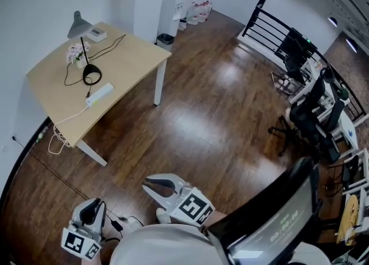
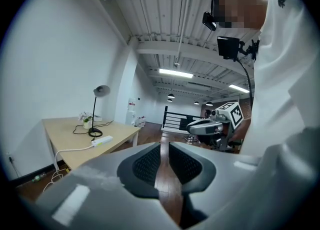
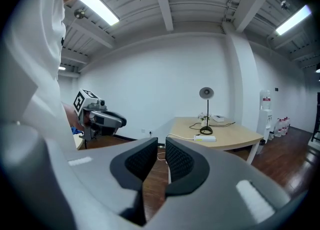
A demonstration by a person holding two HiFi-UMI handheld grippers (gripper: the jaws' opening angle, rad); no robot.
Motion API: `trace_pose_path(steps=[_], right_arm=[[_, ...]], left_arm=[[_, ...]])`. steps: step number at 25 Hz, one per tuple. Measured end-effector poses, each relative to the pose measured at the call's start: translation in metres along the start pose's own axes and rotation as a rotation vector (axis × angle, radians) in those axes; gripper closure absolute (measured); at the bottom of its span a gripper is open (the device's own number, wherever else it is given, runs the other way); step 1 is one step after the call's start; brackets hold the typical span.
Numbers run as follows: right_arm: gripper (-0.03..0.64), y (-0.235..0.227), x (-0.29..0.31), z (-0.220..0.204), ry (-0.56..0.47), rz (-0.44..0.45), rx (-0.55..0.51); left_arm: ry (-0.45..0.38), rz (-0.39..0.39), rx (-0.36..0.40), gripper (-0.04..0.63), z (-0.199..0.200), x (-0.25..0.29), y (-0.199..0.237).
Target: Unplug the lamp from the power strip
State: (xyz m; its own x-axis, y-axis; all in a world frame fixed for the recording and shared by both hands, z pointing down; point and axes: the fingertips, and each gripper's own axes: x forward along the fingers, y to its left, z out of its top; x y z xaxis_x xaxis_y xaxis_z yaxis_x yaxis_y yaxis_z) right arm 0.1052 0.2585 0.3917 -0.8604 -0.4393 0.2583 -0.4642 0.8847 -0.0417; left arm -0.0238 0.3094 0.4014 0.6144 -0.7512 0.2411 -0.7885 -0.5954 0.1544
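Lamp, black, upright on the pale counter just beyond the power strip, with its dark cord running toward the strip; the plug is too small to make out. Left gripper and right gripper are both well apart from the power strip, close to the person's body, jaws parted by a narrow slit only and holding nothing. Handling note, by judgement: approach the power strip first, widen one pair of jaws to take the plug body rather than the cord, steady the strip with the other, and pull straight out.
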Motion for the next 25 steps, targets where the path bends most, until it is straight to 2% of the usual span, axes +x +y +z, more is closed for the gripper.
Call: trace_pose_path(steps=[6,25], right_arm=[[0.568,0.0047,-0.0035,0.0061,0.0,-0.005,-0.023],[0.568,0.005,-0.0008,0.0031,0.027,0.0,-0.035]], left_arm=[[0.005,-0.026,0.016,0.537,-0.0002,0.002,-0.0106],[0.008,-0.019,0.001,0.536,-0.0071,0.0006,-0.009]])
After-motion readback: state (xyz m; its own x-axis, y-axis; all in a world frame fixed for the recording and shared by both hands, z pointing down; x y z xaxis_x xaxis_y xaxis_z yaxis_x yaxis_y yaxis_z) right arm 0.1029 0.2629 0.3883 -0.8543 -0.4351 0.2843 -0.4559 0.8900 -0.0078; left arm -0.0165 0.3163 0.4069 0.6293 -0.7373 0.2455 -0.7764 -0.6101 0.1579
